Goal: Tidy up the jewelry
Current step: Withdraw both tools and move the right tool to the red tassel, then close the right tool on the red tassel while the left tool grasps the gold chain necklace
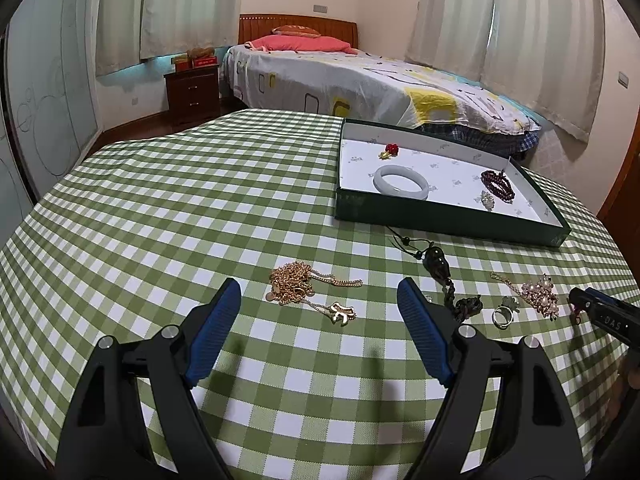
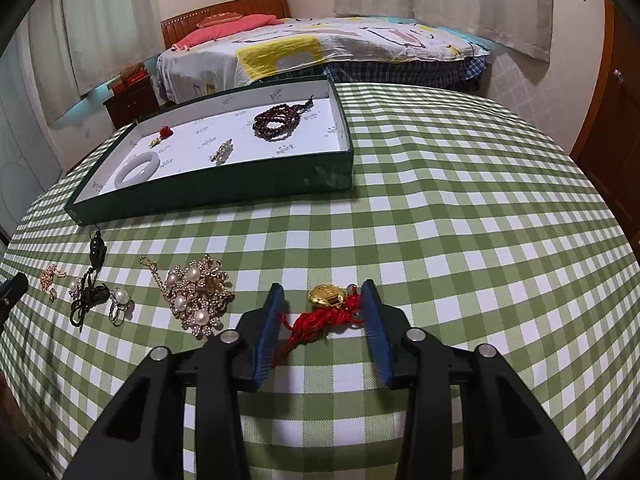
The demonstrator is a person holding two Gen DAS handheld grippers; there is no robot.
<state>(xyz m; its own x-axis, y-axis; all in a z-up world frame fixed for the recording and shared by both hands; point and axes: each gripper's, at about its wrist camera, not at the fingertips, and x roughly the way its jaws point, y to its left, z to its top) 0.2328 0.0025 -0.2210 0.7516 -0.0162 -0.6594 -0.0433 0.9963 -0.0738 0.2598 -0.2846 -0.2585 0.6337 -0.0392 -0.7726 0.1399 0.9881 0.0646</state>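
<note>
We hold the left gripper (image 1: 319, 294) low over the green checked tablecloth (image 1: 180, 208), its blue fingers spread wide and empty; the tangled gold chain (image 1: 296, 286) lies just ahead between the tips, untouched. To its right lie a black corded pendant (image 1: 438, 266), a ring (image 1: 502, 315) and a pearl brooch (image 1: 542, 294). Further right, our right gripper (image 2: 323, 300) is parted around a gold charm on red cord (image 2: 326, 310); the cord seems to brush the left finger, and the charm sits near the right one. Beyond stands the green tray (image 2: 208, 200) holding a pale bangle (image 2: 138, 168), a dark bead bracelet (image 2: 278, 118), a small clip and a red charm. A bed (image 1: 340, 76) and curtains fill the room behind. In the left wrist view only the right gripper's tip shows, at the edge.
</note>
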